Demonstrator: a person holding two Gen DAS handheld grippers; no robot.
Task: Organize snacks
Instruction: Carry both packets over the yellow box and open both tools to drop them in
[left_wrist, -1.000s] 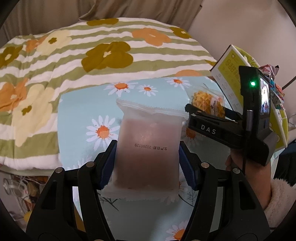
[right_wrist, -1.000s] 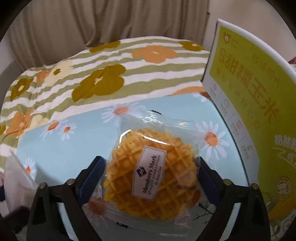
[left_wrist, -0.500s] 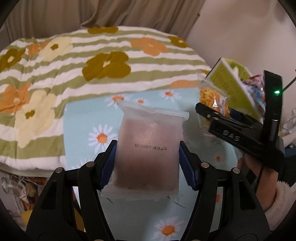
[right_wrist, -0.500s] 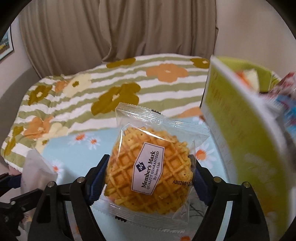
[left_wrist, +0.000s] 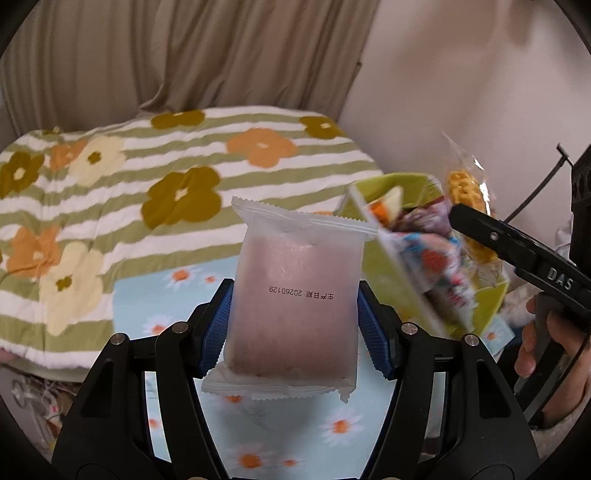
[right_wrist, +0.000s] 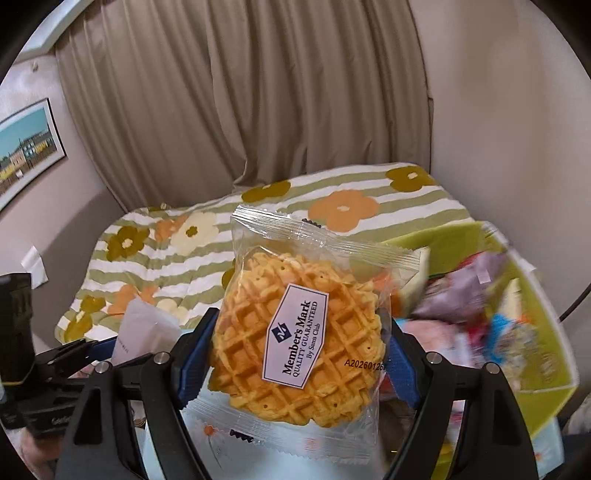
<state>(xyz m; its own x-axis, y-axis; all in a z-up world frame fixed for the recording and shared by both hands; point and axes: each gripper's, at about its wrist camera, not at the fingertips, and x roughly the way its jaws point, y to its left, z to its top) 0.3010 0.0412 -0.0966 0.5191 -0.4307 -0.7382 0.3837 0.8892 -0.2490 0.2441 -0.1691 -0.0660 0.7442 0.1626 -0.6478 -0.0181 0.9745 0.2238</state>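
Observation:
My left gripper (left_wrist: 295, 326) is shut on a frosted pink snack packet (left_wrist: 295, 284), held upright above the daisy tablecloth (left_wrist: 147, 299). My right gripper (right_wrist: 299, 360) is shut on a clear packet with a golden waffle (right_wrist: 295, 332), its blue pads pressing both sides. Right of both stands an open green box (left_wrist: 384, 273) with several bright snack packs (left_wrist: 436, 258) inside. In the left wrist view the right gripper (left_wrist: 480, 230) holds the waffle (left_wrist: 461, 188) above that box. The right wrist view shows the left gripper (right_wrist: 85, 350) and its packet (right_wrist: 144, 332) low at the left.
A bed with a green-striped floral blanket (left_wrist: 184, 166) lies beyond the table, with beige curtains (right_wrist: 240, 110) behind it. The green box (right_wrist: 543, 332) fills the right side. A framed picture (right_wrist: 26, 151) hangs on the left wall. A hand (left_wrist: 535, 350) grips the right tool.
Both grippers rose with their packets. The waffle came up off the tablecloth. The green box's open top and the snacks inside came into view.

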